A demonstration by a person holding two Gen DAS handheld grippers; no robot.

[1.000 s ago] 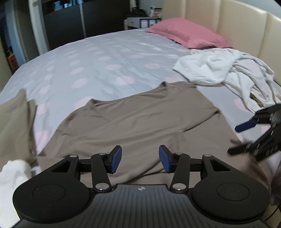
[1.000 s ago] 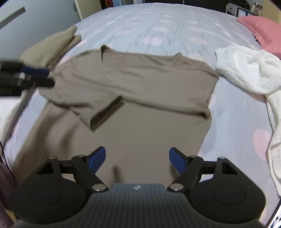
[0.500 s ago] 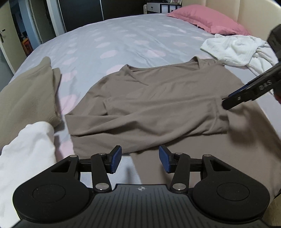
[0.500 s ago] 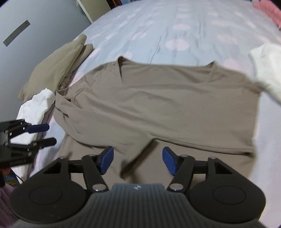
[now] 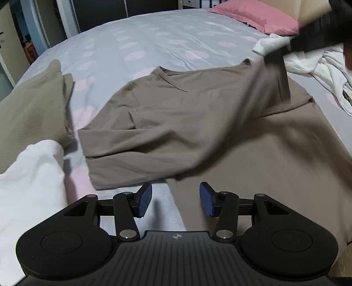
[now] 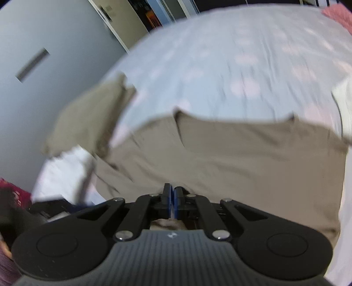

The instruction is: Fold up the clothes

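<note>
A brown T-shirt [image 5: 187, 123] lies on the bed, its left sleeve folded in over the body. The blurred right gripper [image 5: 274, 56] pulls the shirt's right side up off the sheet. In the right wrist view that gripper [image 6: 172, 201] is shut, pads together, with brown shirt [image 6: 242, 158] cloth bunched under them. My left gripper [image 5: 176, 199] hangs open over the shirt's near edge, nothing between its blue pads [image 5: 145, 199].
A folded olive garment [image 5: 33, 114] and a white cloth [image 5: 28, 180] lie at the left. A heap of white clothes [image 5: 319, 63] and a pink pillow [image 5: 259, 17] are at the right. The dotted sheet [image 5: 165, 44] stretches beyond the shirt.
The right gripper's jaws went from wide open to shut, and it rose, lifting the shirt's right side. The left view swung left, then held over the shirt's near edge.
</note>
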